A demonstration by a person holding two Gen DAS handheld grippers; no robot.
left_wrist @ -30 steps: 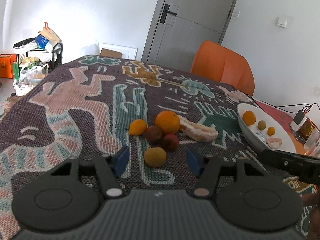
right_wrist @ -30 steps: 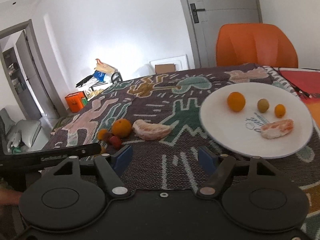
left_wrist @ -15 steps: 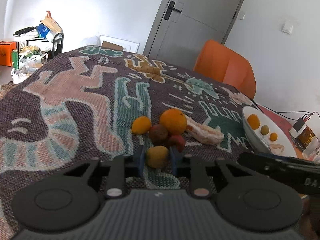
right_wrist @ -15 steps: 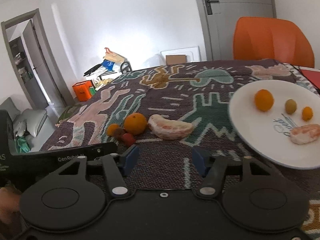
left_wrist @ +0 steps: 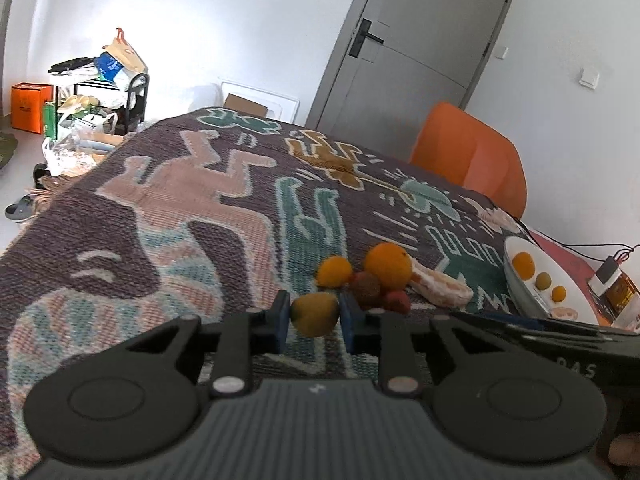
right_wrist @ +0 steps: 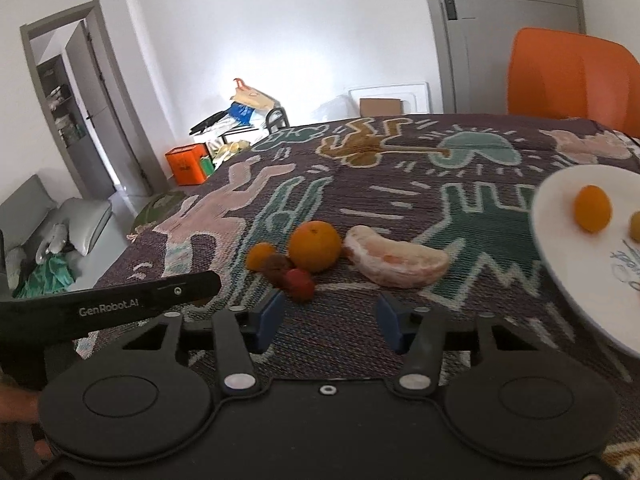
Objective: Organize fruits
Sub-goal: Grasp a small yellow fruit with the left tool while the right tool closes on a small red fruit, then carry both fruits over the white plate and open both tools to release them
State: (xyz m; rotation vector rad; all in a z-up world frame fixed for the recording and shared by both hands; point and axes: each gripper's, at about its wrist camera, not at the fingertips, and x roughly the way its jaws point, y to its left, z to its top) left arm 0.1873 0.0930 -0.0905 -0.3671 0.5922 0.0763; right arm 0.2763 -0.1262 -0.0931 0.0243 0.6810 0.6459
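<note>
Patterned woven blanket [left_wrist: 168,216] is covering the table, w/ pink, teal & mustard figures. Orange chair [left_wrist: 468,160] is standing at the far edge, grey door [left_wrist: 416,48] is sitting shut behind it. Black rack [left_wrist: 100,92] piled w/ bags is standing by the white wall, orange box [left_wrist: 30,106] sitting on the floor beside it. Grey cushions [right_wrist: 60,216] are lying near an open doorway [right_wrist: 80,112]. Cables [left_wrist: 592,252] are trailing at right.

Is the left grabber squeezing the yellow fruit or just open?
Squeezing. The left gripper is shut on the yellow fruit: both blue pads press its sides.
</note>
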